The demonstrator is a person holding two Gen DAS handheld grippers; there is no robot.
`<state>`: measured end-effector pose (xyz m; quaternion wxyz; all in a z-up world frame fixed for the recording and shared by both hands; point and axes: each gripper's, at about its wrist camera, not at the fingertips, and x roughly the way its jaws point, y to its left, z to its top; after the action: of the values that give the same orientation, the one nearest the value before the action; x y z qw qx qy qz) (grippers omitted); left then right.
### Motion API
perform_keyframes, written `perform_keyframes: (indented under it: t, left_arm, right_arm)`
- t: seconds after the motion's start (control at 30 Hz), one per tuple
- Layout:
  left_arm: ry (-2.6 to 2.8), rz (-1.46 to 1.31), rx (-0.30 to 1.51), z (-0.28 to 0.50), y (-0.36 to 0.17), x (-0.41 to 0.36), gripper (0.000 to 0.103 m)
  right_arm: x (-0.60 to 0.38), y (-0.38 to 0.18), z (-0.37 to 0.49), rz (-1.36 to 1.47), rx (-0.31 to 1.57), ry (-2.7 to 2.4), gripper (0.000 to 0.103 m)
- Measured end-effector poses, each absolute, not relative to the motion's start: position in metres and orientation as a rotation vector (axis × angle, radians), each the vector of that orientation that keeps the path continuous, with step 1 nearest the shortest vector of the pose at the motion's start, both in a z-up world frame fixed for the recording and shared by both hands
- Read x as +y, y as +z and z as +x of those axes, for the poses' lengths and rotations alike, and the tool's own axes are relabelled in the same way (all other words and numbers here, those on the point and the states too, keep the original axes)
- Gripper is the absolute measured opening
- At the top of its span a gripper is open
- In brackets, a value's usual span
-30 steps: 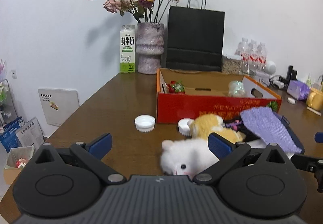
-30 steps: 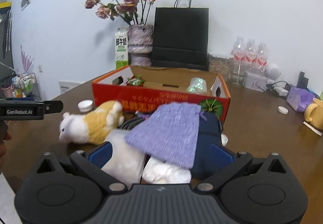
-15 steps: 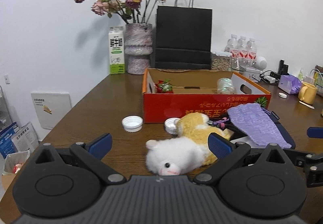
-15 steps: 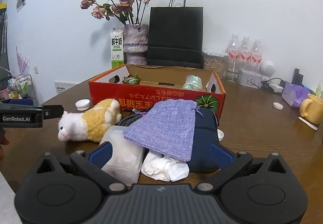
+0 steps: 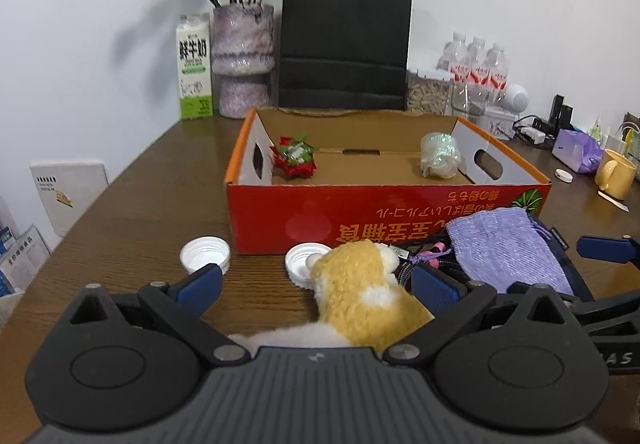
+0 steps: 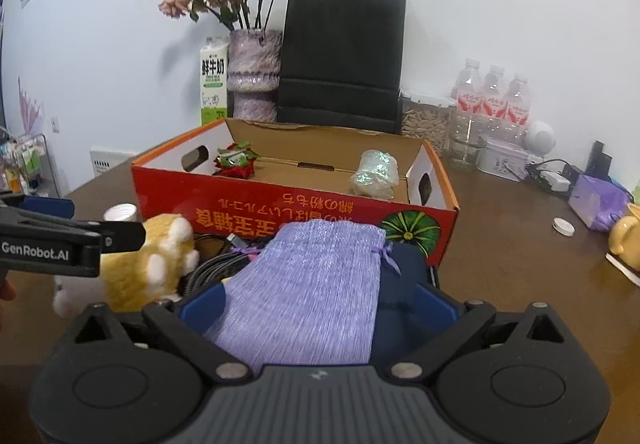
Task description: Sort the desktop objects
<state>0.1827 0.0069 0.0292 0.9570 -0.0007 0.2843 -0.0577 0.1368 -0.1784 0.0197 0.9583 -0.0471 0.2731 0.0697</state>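
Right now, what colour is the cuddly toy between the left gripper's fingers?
The plush toy is yellow-orange with white patches, clearest in the left wrist view.

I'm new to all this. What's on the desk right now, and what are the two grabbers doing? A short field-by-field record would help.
left gripper: open, fingers either side of the plush toy
right gripper: open, over the purple pouch
box: red cardboard, holds a red-green ornament and a shiny wrapped bundle
white caps: two, on the table in front of the box
under the pouch: a dark blue bag
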Motion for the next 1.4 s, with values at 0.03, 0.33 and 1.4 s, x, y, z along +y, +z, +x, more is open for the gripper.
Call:
perform_keyframes:
  t: [0.03,0.33,1.4]
  left_arm:
    - [-0.117,-0.005,0.585,0.187,0.027,0.006,0.103]
    - [-0.155,-0.051,0.644,0.205,0.016,0.005,0.078]
    - [-0.146,-0.048,0.456,0.146,0.062,0.009,0.036]
  right_arm:
    - [-0.177,0.018,0.143,-0.107,0.56,0.139,0.096]
    - [-0.168,0.003,0.166,-0.198,0.574,0.139,0.068]
    - [-0.177,0.05,0.116,-0.103,0.394,0.234,0.009]
